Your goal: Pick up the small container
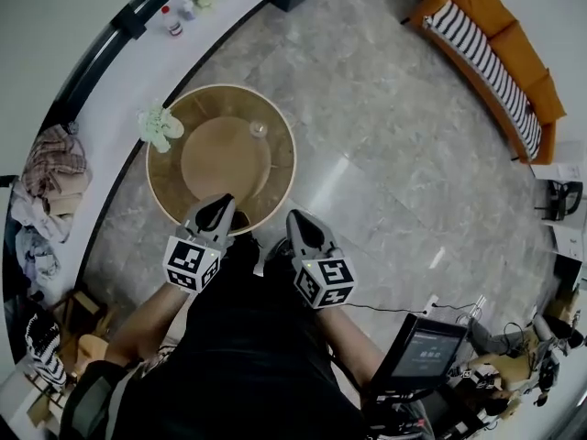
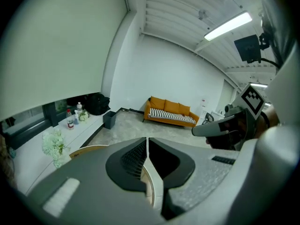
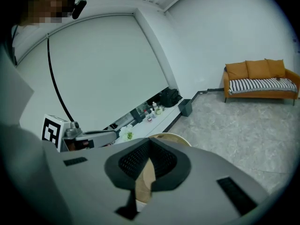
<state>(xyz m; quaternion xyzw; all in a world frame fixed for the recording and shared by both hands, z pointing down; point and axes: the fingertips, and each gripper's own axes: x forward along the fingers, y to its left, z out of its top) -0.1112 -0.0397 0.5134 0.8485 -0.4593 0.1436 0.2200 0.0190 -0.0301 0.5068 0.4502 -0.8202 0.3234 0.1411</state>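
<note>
While left gripper point(image 1: 223, 200), right gripper point(image 1: 295, 216) closed, small container point(image 1: 258, 128) on table point(image 1: 183, 193).

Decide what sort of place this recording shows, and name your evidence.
Probably a lounge-style indoor room: an orange sofa with a striped seat, a round wooden table and a polished grey stone floor.

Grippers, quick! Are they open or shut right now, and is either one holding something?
Left gripper: jaws closed, holding nothing.
Right gripper: jaws closed, holding nothing.
</note>
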